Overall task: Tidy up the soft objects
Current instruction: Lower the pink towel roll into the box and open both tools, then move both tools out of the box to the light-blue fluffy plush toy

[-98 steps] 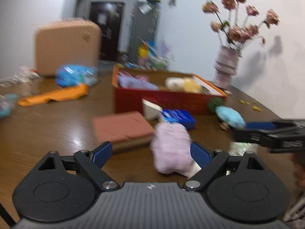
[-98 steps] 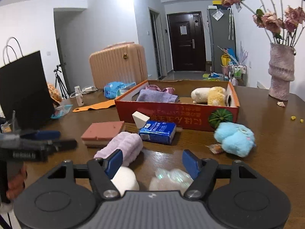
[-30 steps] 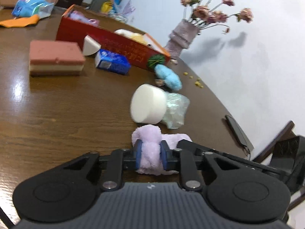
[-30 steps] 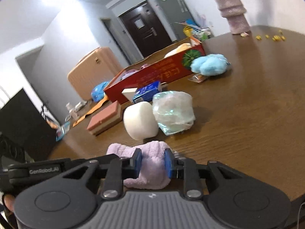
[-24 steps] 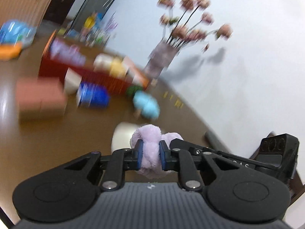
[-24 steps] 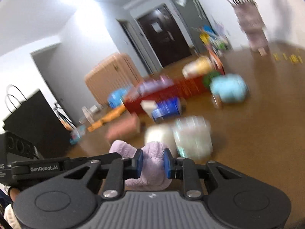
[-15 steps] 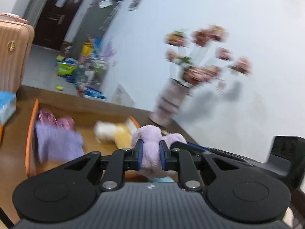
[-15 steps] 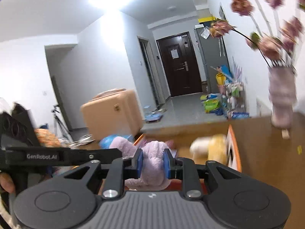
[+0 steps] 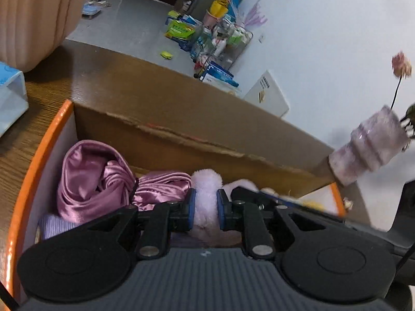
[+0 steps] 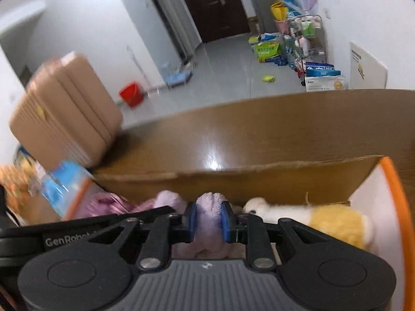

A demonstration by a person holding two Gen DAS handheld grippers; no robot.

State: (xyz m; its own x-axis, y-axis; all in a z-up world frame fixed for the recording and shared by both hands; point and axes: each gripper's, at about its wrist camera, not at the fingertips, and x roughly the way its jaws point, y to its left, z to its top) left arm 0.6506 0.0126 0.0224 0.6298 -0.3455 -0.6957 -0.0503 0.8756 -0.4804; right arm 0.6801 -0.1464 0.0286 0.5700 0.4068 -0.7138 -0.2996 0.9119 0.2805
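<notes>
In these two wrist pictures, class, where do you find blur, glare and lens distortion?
Left wrist view: the vase at the right is smeared, and the box rim bows with the fisheye. Right wrist view: the suitcase and left edge are blurred, and a bright glare spot sits on the table.

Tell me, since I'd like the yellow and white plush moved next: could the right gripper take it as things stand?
Probably not yet. The right gripper is shut on the lilac fluffy cloth, which the left gripper also clamps. The plush lies uncovered in the box close beside it.

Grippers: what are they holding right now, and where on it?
Both hold the lilac plush roll: left gripper pinches one end, right gripper the other.
</notes>
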